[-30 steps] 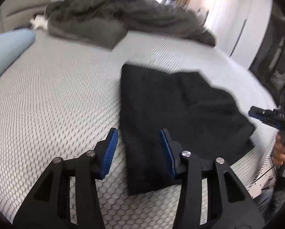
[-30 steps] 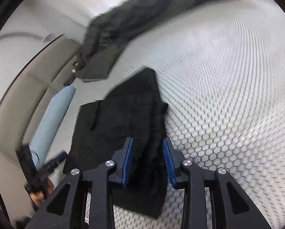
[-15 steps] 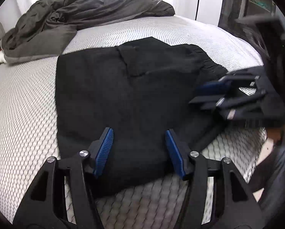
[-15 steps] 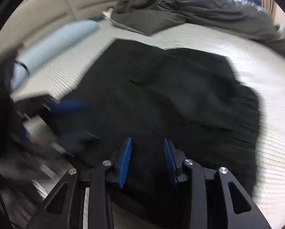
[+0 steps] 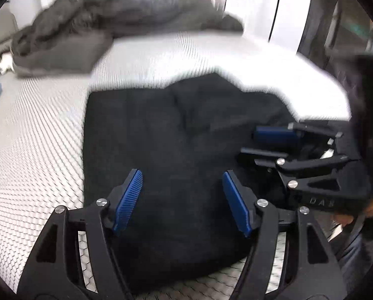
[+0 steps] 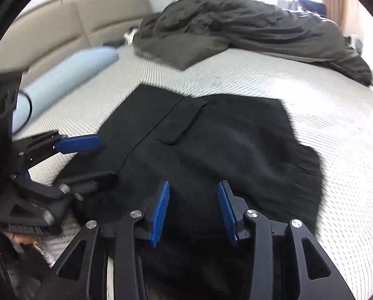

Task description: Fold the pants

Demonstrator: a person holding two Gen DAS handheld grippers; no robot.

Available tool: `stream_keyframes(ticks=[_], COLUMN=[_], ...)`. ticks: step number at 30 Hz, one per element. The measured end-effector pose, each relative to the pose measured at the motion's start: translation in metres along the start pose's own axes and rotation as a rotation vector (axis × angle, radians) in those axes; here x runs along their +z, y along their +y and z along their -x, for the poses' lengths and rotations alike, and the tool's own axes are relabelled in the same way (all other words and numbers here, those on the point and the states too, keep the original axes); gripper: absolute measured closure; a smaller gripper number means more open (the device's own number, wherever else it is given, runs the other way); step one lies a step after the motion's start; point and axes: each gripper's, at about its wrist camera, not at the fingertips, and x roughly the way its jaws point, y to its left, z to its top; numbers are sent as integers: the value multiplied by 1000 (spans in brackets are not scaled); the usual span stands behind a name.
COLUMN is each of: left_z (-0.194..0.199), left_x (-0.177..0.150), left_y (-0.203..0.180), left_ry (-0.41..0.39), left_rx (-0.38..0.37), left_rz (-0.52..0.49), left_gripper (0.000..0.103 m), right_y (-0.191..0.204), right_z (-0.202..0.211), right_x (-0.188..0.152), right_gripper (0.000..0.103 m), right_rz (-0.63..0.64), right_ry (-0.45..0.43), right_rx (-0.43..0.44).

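Pants (image 5: 176,150), black, lie folded flat on the white mattress (image 5: 36,137), filling the frame's centre in both views. My left gripper (image 5: 182,201) hangs over their near edge, jaws wide apart, gripping nothing. My right gripper (image 6: 192,212) likewise, jaws apart above the cloth. Grey duvet (image 6: 248,25) heaped at the top; blue bolster (image 6: 69,75) upper left.

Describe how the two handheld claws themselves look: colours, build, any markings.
Both match: the left claw and right claw have matte black angular linkage arms with triangular cut-outs, silver pivot bolts, and flat blue ribbed pads on each finger. In the left view, faint embossed letters mark the right claw's body; I cannot read them. A bare hand grips it.
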Motion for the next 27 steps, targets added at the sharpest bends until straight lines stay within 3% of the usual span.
stream_keyframes(ticks=[2,6,9,13,16,20,23,26,27], left_z=[-6,9,18,29,20,-21,-19,-9,-7], left_x=[-10,-24,-30,-10,17,27,21,14,12], left_y=[0,11,17,21,22,28,32,42,43], left_ry=[7,23,27,-18,-50,43,33,37,40], left_rx=[-3,-31,-27,1,31,35,-1,-33,-20], left_rz=[-71,-77,-69,-24,0,-1,-16,3,-4], left_gripper=[39,38,37,37,37,37,36,36,36], right_y=[8,-16,-31,-32,-23,4,10,-12,-24], right_z=[-22,-7,12,36,27,-22,-32,-13,-2], right_x=[0,-17,-32,-29,-10,15,11,0,-7], right_gripper=[62,66,63,61,61,60,61,63,62], right_rz=[63,99,103,37,-29,-35,46,84,58], right_ry=[50,72,63,7,-11,77,113,129,129], right_rx=[-39,-202,-210,-142,-70,5,-57,-269,-223])
